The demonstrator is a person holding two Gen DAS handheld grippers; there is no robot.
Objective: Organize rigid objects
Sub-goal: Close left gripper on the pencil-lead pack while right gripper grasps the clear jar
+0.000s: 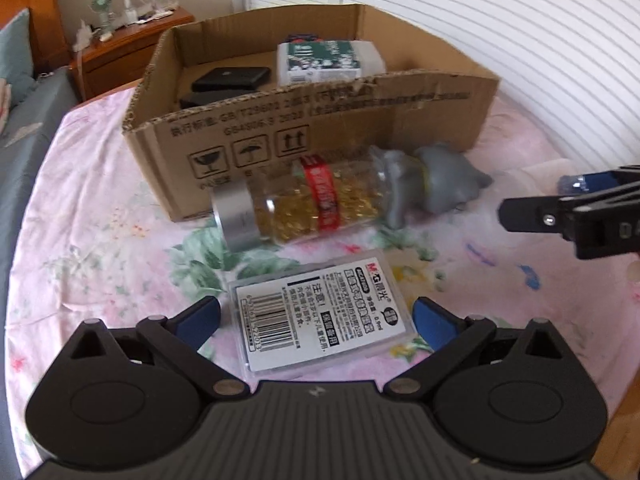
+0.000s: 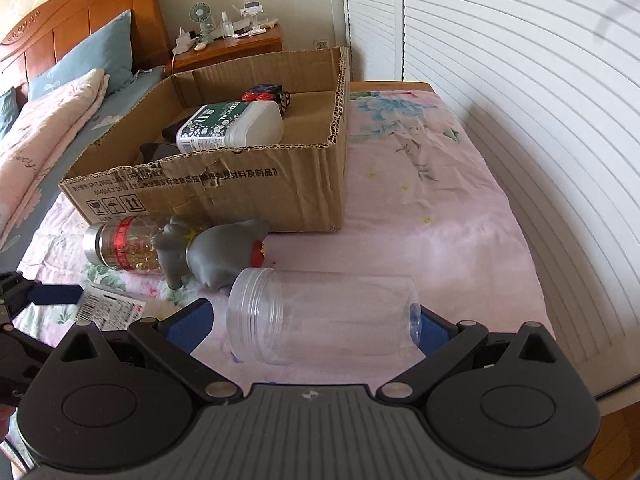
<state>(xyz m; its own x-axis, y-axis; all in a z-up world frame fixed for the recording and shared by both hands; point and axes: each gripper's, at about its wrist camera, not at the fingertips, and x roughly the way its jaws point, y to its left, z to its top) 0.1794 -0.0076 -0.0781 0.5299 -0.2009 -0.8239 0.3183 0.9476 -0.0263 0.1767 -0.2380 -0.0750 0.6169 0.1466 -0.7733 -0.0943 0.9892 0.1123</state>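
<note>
In the left wrist view my left gripper [image 1: 316,306] is open, low over a flat clear case with a barcode label [image 1: 320,320] that lies between its blue pads, apart from both. Beyond it lie a capsule bottle with a silver cap [image 1: 296,204] and a grey elephant toy [image 1: 440,184], both against the cardboard box [image 1: 320,128]. In the right wrist view my right gripper [image 2: 312,314] is open around an empty clear jar [image 2: 328,316] lying on its side. The right gripper [image 1: 560,212] also shows at the left view's right edge.
The box [image 2: 240,184] holds a white bottle with a green label [image 2: 228,124], black flat items [image 1: 228,78] and a dark toy with red discs [image 2: 268,96]. A floral cloth [image 2: 420,220] covers the table. A bed [image 2: 60,120], a nightstand [image 2: 228,44] and louvred doors [image 2: 520,80] surround it.
</note>
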